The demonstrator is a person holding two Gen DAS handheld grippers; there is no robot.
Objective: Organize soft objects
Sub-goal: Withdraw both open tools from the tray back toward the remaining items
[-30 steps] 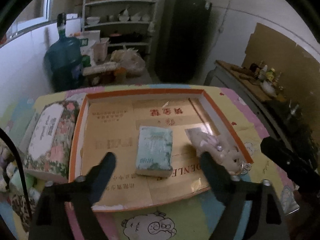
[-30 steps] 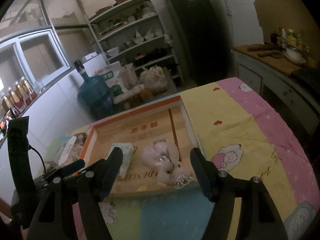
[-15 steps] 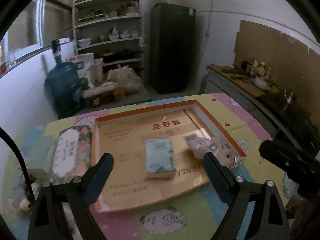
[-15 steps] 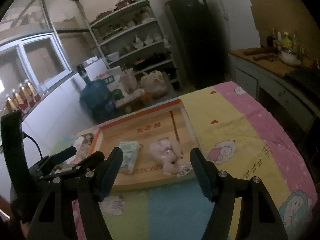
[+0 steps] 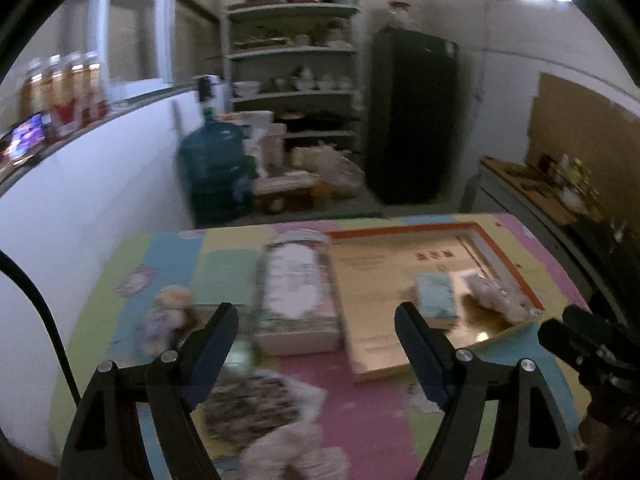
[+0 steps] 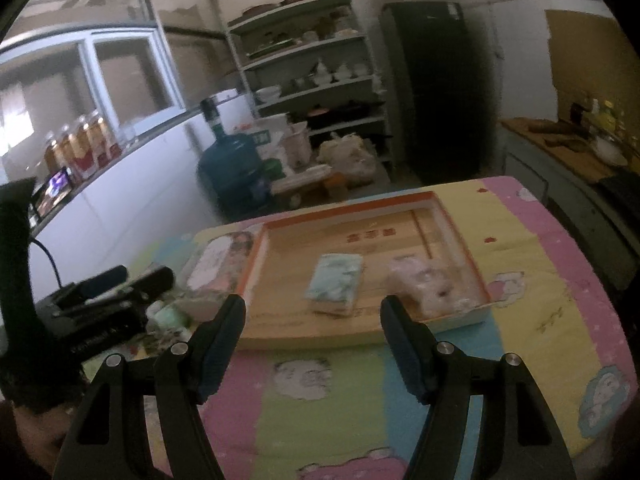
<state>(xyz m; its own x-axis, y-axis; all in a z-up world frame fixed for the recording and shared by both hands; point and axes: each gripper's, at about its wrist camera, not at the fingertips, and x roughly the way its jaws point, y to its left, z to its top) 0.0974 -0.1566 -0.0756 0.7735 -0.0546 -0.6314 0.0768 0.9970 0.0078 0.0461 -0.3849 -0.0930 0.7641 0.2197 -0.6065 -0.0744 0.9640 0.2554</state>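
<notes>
Bg: blue water jug point(image 6: 234, 168) on floor, shelf unit w/ dishes point(image 6: 316, 68), dark fridge point(image 6: 436, 92) beside it.

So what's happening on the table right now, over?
Both grippers, left and right, open and empty, left's jaws just narrowed slightly. Tissue pack and plush toy in tray. More soft items left of it. Nothing blocking.

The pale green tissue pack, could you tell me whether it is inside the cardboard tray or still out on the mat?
Inside. The tissue pack lies flat on the tray floor, beside the plush toy.
</notes>
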